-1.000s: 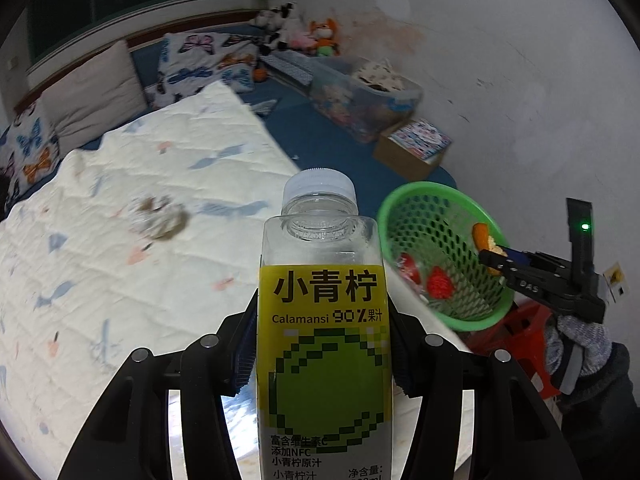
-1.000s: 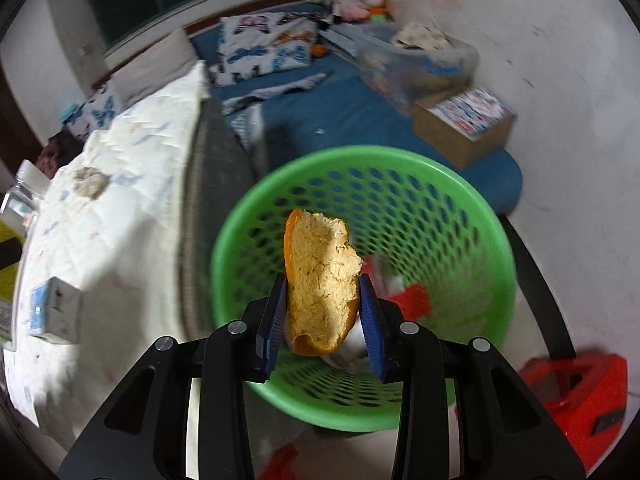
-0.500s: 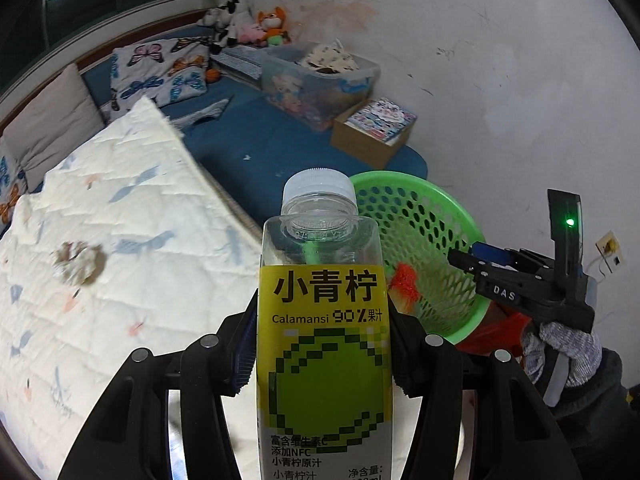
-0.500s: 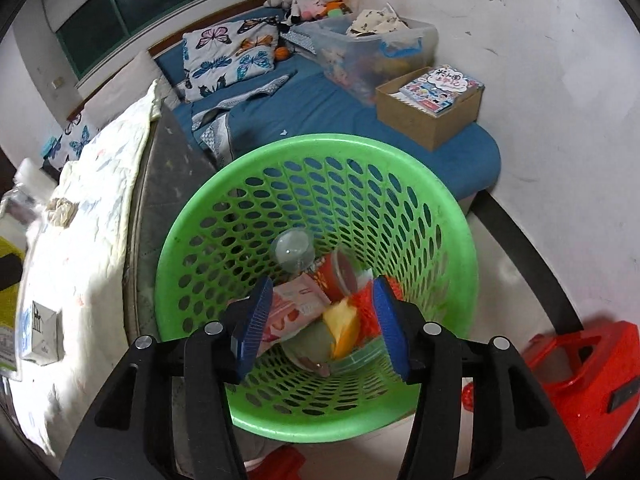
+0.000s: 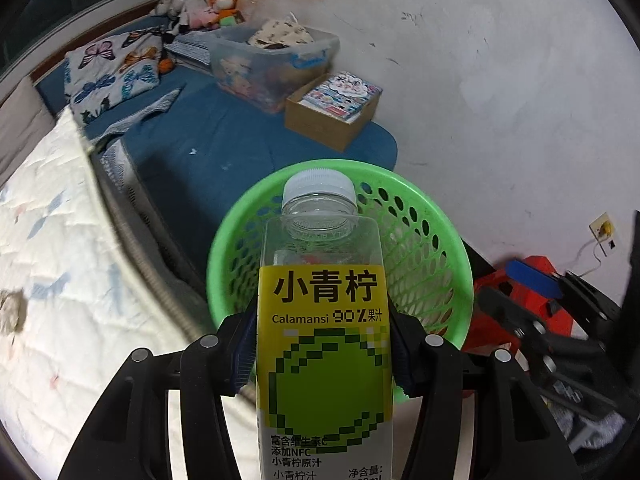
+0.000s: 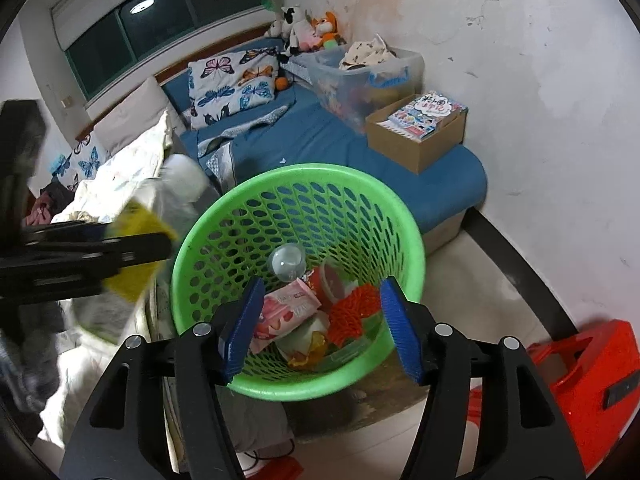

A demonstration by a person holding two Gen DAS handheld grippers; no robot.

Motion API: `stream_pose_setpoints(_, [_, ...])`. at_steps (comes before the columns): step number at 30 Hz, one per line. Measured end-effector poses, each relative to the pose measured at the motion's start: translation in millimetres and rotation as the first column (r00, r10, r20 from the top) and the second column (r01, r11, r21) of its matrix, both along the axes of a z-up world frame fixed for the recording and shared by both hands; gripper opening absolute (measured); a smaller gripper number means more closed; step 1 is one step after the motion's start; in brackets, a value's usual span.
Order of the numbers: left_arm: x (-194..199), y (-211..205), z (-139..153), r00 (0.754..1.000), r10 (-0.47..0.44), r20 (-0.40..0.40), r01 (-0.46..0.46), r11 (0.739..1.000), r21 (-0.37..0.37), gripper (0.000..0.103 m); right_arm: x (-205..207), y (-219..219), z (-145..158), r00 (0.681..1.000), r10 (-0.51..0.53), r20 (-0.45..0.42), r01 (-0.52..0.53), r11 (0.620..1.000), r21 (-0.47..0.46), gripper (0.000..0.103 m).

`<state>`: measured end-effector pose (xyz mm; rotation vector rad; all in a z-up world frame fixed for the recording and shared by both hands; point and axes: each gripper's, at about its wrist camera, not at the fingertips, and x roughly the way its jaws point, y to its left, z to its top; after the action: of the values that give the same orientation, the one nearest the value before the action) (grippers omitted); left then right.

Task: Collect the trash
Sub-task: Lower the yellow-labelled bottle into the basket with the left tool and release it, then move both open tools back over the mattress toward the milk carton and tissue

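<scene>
A quilted white bedspread (image 5: 48, 248) with faint pastel marks fills the left of the left wrist view, soft and puckered along its stitched lines, and beyond it a smooth blue mattress (image 5: 224, 132) runs toward the rough, stained plaster wall. On that blue surface, in the upper middle, sit a clear plastic storage bin (image 5: 276, 60) and a square cardboard box (image 5: 332, 120) topped with a colourful printed book. The round green basket (image 6: 304, 184), moulded plastic pierced with rows of oval holes, stands at the centre of the right wrist view beside the bed's edge, with crumpled wrappers, a pink pouch (image 6: 286, 312), a bristly red-orange piece (image 6: 352, 312) and a clear dome lid (image 6: 286, 264) heaped in its bottom. A glossy red plastic object (image 6: 588, 368) lies at the lower right on the pale floor. The left gripper (image 5: 322, 352) tilts steeply downward over the near rim of the basket, its blue ribbed pads pinching the flat sides of a clear square-shouldered juice bottle (image 5: 324, 344) with a yellow-green label and a ridged white cap. The right gripper (image 6: 320, 328) points down into the basket, its jaws opening with nothing pressed between them.
</scene>
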<state>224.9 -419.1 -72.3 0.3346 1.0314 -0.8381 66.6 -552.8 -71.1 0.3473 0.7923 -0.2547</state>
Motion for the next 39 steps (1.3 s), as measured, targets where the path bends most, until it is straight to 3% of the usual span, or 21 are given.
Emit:
stream_pose_setpoints(9, [7, -25, -24, 1.0, -0.002, -0.027, 0.003, 1.0, 0.023, 0.053, -9, -5, -2, 1.0, -0.012, 0.016, 0.012, 1.0, 0.025, 0.062])
stream_pose_setpoints(13, [12, -24, -28, 0.999, 0.02, -0.025, -0.02, 1.0, 0.001, 0.069, -10, -5, -2, 1.0, -0.01, 0.014, 0.009, 1.0, 0.03, 0.062])
stream_pose_setpoints(18, [8, -13, -22, 0.999, 0.02, -0.026, -0.02, 0.999, -0.031, 0.07, -9, 1, 1, 1.0, 0.002, 0.016, -0.003, 1.0, 0.028, 0.062])
stream_pose_setpoints(27, [-12, 55, 20, 0.996, 0.038, 0.081, -0.032, 0.997, -0.075, 0.07, 0, 33, 16, 0.996, 0.076, 0.049, -0.076, 0.997, 0.014, 0.065])
stream_pose_setpoints(33, [-26, 120, 35, 0.993, 0.071, 0.098, -0.061, 0.993, -0.106, 0.07, 6, 66, 33, 0.986, 0.144, 0.079, -0.143, 0.99, -0.011, 0.065])
stream_pose_setpoints(39, [-30, 188, 32, 0.99, 0.111, 0.083, -0.103, 0.99, -0.096, 0.073, 15, 97, 43, 0.973, 0.21, 0.098, -0.209, 0.978, -0.021, 0.068])
